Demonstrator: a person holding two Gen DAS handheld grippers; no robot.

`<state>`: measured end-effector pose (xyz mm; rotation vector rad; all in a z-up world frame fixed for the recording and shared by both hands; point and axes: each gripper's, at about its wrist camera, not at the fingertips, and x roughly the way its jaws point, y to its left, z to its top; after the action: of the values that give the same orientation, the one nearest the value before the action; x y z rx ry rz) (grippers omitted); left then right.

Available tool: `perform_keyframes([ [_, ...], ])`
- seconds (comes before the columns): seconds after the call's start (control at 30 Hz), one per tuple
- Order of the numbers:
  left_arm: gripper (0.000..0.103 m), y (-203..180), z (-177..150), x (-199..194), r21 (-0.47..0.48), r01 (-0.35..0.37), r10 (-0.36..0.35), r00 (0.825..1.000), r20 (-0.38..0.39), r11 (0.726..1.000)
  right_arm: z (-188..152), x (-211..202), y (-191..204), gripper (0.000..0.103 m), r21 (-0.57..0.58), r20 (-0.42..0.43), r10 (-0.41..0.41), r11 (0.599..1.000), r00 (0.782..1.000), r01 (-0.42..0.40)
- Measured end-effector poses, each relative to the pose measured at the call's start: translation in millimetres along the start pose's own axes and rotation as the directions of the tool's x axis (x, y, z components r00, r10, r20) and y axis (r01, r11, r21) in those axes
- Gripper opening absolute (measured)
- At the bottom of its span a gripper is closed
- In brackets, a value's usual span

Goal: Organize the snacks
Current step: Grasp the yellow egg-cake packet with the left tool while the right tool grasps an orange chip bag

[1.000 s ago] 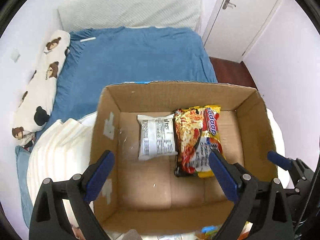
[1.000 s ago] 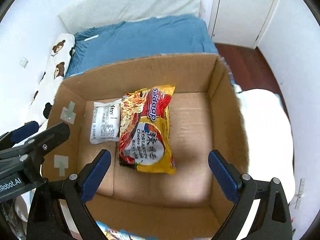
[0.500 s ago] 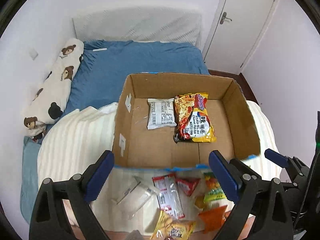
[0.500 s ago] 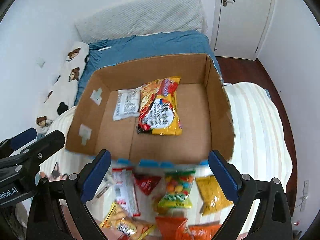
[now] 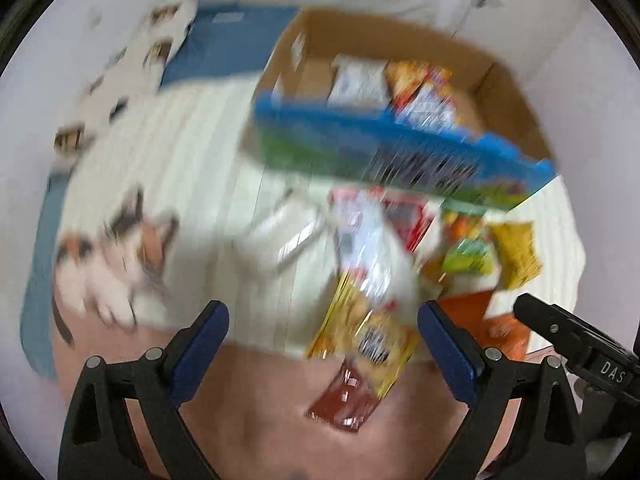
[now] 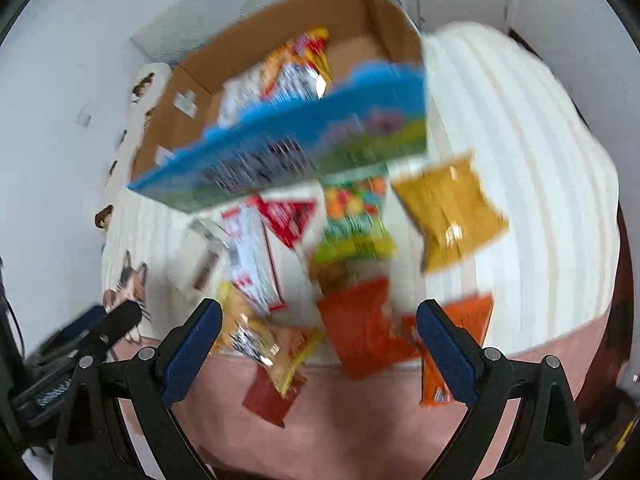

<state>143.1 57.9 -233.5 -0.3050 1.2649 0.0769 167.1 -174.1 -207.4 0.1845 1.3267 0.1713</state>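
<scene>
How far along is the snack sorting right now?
Early on. Done: two packets, a white one and a red-and-yellow noodle pack, lie in the cardboard box. In hand: nothing; the left gripper and right gripper are both open and empty. Left: a yellow bag, a green candy bag, orange packets and several others remain on the white striped blanket.

Home bedroom: bed (image 5: 224, 36), bear-print pillow (image 5: 132, 60), striped blanket (image 6: 520, 140).
</scene>
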Motion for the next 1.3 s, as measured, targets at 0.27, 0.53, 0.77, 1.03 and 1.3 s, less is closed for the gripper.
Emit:
perform_keyframes([
  [0.27, 0.096, 18.6, -31.3, 59.3, -0.255, 0.115, -0.155, 0.977, -0.143, 0.96, -26.5, 68.5, -4.9, 0.06, -0.082, -0.074, -0.116, 0.991, 0.99, 0.11],
  [0.53, 0.096, -3.0, -23.5, 118.6, -0.424, 0.138, -0.269, 0.926, -0.265, 0.895, -41.4, 100.2, -20.7, 0.057, -0.038, -0.122, -0.109, 0.994, 0.987, 0.105],
  [0.77, 0.072, -25.9, -16.7, 137.3, -0.331, 0.054, -0.159, 0.941, -0.298, 0.942, -47.6, 94.0, -38.5, 0.055, -0.033, -0.135, -0.105, 0.994, 0.985, 0.102],
  [1.03, 0.071, -36.9, -18.3, 122.2, 0.128, -0.03, 0.065, 0.957, -0.281, 0.991, -56.7, 89.5, -51.9, 0.055, -0.026, -0.179, -0.064, 0.998, 0.982, 0.06],
  [1.3, 0.074, -27.4, -2.5, 139.0, 0.156, -0.056, 0.101, 0.949, -0.298, 0.986, -61.7, 108.2, -54.8, 0.07, 0.05, -0.229, 0.023, 0.999, 0.973, -0.012],
])
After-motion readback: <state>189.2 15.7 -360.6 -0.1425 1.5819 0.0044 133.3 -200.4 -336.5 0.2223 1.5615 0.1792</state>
